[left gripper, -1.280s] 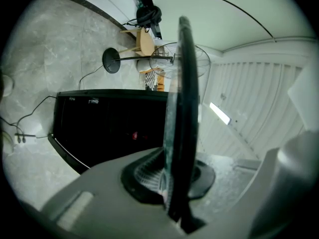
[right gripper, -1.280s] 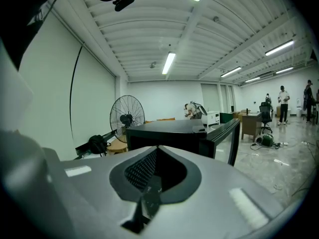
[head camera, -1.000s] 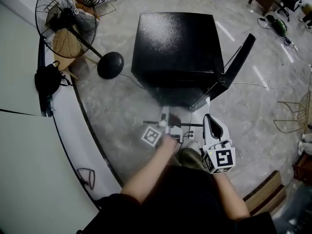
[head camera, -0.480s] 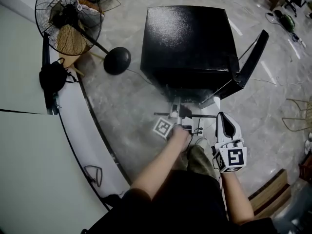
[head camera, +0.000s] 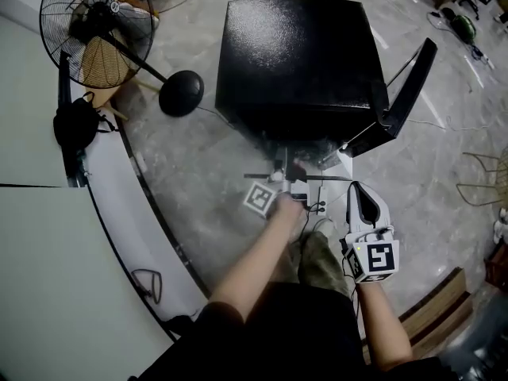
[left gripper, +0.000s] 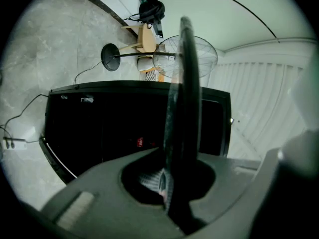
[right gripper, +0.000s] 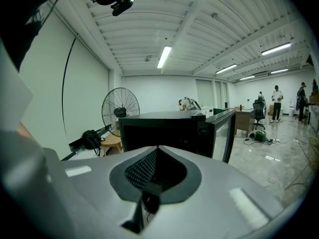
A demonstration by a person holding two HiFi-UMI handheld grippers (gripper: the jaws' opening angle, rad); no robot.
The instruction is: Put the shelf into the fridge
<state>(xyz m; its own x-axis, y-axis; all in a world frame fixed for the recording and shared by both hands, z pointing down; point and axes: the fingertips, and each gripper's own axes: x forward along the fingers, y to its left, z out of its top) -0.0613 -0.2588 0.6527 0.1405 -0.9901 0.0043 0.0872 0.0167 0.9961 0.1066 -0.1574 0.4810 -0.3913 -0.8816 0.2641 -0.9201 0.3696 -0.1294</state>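
Black fridge (head camera: 294, 54), grey marbled floor (head camera: 198, 173)

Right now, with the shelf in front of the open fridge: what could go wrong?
1. Only the left tongs grip the shelf, at its edge; the right tongs are shut and empty, so it might tilt or slip.
2. The shelf's right end could clip the open door.
3. The power strip lies on the floor underfoot: trip risk.
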